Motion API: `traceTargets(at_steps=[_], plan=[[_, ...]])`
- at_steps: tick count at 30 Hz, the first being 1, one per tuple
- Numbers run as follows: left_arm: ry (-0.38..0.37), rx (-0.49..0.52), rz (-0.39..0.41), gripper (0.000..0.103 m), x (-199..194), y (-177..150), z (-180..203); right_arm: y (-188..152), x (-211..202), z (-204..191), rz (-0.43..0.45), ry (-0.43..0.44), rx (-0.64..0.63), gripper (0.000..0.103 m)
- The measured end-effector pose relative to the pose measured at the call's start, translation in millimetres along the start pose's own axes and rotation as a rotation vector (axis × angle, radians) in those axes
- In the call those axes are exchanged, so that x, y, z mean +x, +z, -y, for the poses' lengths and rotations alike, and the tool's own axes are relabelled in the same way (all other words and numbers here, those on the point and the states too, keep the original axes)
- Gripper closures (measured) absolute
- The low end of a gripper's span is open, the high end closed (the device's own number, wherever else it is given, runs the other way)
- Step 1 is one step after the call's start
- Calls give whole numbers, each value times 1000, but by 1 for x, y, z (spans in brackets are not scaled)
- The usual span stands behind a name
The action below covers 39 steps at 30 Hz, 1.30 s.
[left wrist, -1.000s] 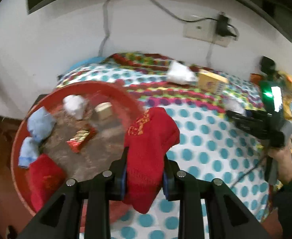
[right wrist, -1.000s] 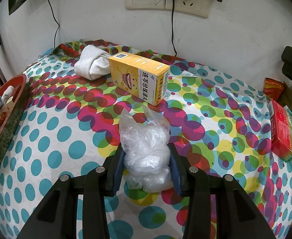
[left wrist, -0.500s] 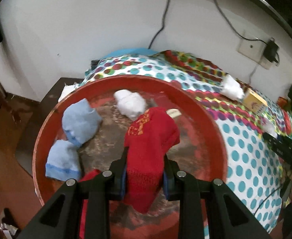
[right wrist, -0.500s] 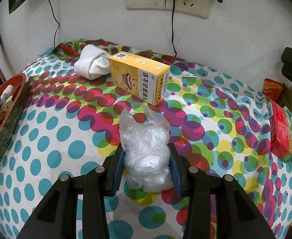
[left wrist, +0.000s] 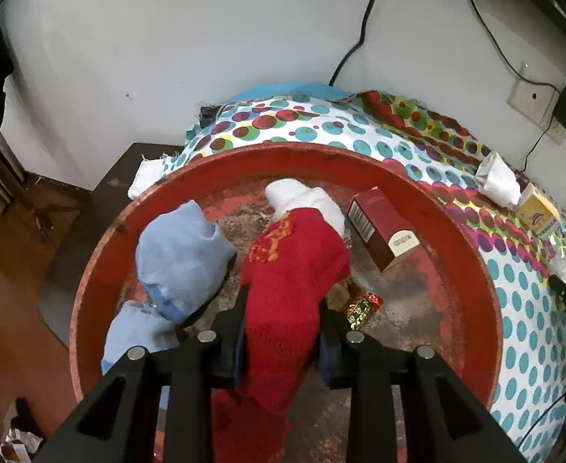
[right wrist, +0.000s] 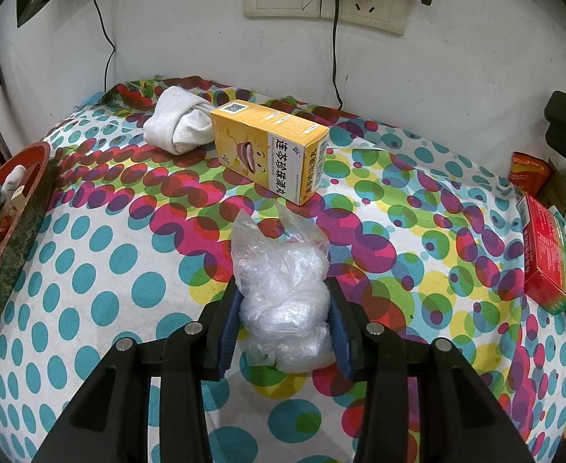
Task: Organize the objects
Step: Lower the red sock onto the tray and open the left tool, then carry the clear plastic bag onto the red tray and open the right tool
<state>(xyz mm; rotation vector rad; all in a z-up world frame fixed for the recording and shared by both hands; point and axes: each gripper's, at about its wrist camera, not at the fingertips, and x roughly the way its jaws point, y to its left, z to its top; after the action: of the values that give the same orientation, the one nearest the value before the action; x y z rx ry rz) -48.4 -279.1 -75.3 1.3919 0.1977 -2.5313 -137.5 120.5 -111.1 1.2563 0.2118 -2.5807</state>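
1. Red sock [left wrist: 290, 281]: coarse knit cloth, matt.
2. Blue socks [left wrist: 182, 258]: soft, smooth cloth.
3. Tray [left wrist: 97, 270]: red coating, floor worn and rough.
4. Red box [left wrist: 383, 231]: smooth card.
5. Bag [right wrist: 283, 289]: thin clear plastic, crinkled, glossy.
6. Yellow box [right wrist: 271, 150]: printed card, slight sheen.
7. Tablecloth [right wrist: 90, 270]: dotted printed cloth, matt.
8. White sock [right wrist: 175, 127]: matt cloth.
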Motion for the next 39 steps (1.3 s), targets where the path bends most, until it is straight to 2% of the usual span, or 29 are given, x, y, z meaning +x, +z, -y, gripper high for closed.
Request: traceTargets(at_steps=[5,9,10,12,17,22,26,28,34,39], plan=[[10,47,28,66,1,-4,4,0,0,0,0,-1,-1,63],[-8,105,65,65,-11,-11,6,0,0,0,0,-2,0,63],[-24,115,83,65,-18,-13,6,0,0,0,0,-1,0,63],[-87,146,97,51,-28,-16,6,1,0,0,0,0,0,63],[-118,155,90,50,-57,-24,-2,2,0,0,-1,-8,-5,63],[-174,150,97,47,-107,-67,-22,2,1,2,-1,-7,-4,63],[-106,202,68,47,-137,-114,-36,2,1,1,-1,-6,-3,63],[-108,200,58,47,-145,-135,-42,1,0,2,-1,-7,-4,63],[-192,97,37,47,-139,-167,-46,1,1,1,0,-10,-6,63],[-232,108,58,47,-130,-172,-30,0,0,1,0,-19,-9,61]])
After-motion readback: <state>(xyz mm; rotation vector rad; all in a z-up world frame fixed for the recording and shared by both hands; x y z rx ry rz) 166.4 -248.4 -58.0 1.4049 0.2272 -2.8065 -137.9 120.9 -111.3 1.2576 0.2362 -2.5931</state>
